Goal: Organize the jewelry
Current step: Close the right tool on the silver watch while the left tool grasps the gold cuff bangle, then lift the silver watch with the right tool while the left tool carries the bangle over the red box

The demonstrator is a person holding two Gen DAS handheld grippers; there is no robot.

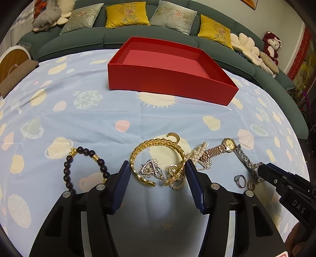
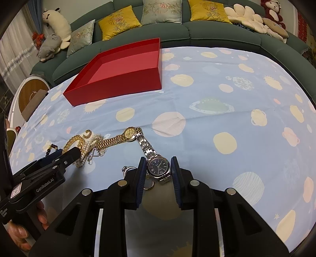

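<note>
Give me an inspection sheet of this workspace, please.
Surface: blue planet-print tablecloth.
Job's things: empty red box; gold bangle, bead bracelet, pearl bracelet, gold watch, silver watch, rings, brooch on the cloth.
Clutter: brown box at left edge.
Grippers: left tongs open astride gold bangle; right tongs shut on silver watch.
Cables: nothing seen.
Surroundings: green sofa, cushions, plush toys.

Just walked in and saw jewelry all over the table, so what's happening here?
A person is sorting jewelry with handheld tongs. The right tongs are closed on a silver watch. The left tongs stand open around a gold bangle, not gripping it. The red box is empty, and everything else lies on the tablecloth.
</note>
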